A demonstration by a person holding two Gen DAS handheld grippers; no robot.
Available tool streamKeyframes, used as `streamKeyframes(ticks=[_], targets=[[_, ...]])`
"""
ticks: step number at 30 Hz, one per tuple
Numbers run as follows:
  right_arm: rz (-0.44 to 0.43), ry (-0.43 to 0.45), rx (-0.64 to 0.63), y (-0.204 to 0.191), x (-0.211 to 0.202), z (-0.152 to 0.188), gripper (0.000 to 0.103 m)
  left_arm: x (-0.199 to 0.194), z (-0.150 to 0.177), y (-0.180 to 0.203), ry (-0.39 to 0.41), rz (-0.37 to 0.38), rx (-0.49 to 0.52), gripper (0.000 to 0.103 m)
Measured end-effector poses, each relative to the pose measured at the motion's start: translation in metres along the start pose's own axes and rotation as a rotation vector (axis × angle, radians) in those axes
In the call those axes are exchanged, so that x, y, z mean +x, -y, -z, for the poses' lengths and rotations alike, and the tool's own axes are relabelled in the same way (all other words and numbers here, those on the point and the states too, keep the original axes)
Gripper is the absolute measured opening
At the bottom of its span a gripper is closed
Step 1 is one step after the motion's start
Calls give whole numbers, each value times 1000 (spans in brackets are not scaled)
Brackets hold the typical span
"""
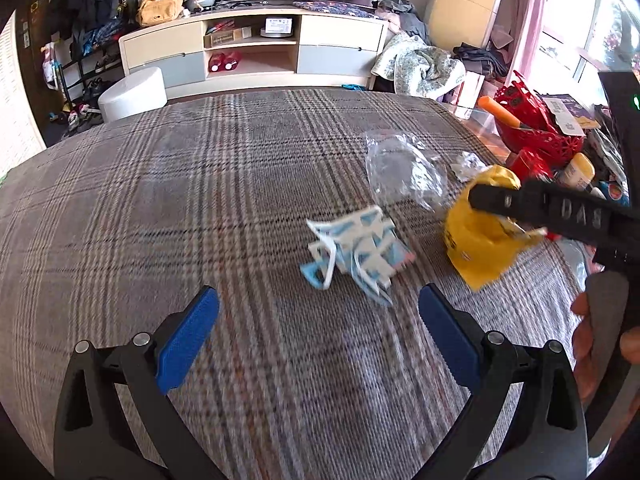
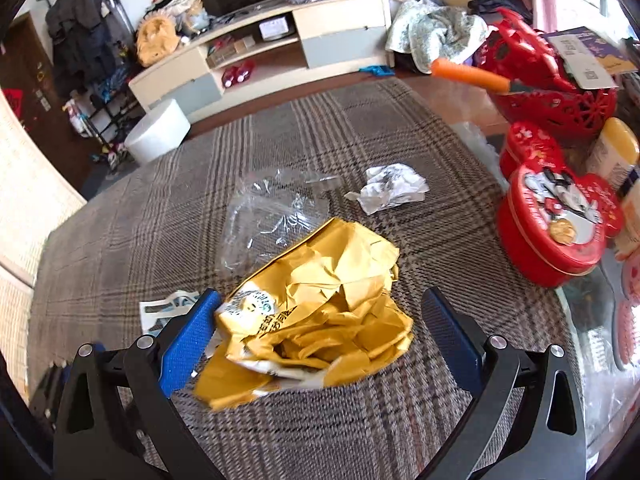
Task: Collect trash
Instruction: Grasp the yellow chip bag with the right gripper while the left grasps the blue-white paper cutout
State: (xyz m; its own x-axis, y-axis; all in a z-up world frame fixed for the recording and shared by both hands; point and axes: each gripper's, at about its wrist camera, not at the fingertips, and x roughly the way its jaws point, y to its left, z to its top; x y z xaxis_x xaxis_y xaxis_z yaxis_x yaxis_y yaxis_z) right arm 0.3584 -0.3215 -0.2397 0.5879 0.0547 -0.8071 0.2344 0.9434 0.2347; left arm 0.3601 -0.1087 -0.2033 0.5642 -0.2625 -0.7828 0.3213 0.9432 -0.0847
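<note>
My left wrist camera looks forward and down along its blue fingers [image 1: 188, 340] across the plaid cloth [image 1: 180, 200], from fairly high and back; the TV cabinet [image 1: 252, 46] runs along the top of the frame. My right gripper [image 1: 476, 196] enters at the right edge.

My right wrist camera sits lower and closer, tilted so the cabinet [image 2: 260, 48] slants across the upper left. The yellow wrapper [image 2: 320, 320] fills the lower centre, between the fingers.

Both views share the wrapper [image 1: 480, 248], the clear plastic bag [image 1: 400, 168] [image 2: 272, 216], the red basket [image 1: 532, 124] [image 2: 548, 80] and the white stool [image 1: 134, 92] [image 2: 158, 134].
</note>
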Motion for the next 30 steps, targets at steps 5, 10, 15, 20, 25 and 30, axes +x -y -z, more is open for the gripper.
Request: streamKeyframes(ticks=[5,10,15,20,25,30], targets=[[-49,-35,15,9,13,4,99,23,-14,-1,-23,22,1,94],[-108,-18,41,21,7,7,89,37,-16,5,-53,57,12,84],[-144,-20,57,30,-3,9,83,45,-15,11,-73,101,23,53],[-141,4,75,38,-13,9,82,41,-16,21,-72,117,40,21],[-135,14,67,42,-30,18,82,28,-10,24,-73,140,31,7],[-144,7,66,46,-51,34,82,-10,12,30,-60,128,32,6]])
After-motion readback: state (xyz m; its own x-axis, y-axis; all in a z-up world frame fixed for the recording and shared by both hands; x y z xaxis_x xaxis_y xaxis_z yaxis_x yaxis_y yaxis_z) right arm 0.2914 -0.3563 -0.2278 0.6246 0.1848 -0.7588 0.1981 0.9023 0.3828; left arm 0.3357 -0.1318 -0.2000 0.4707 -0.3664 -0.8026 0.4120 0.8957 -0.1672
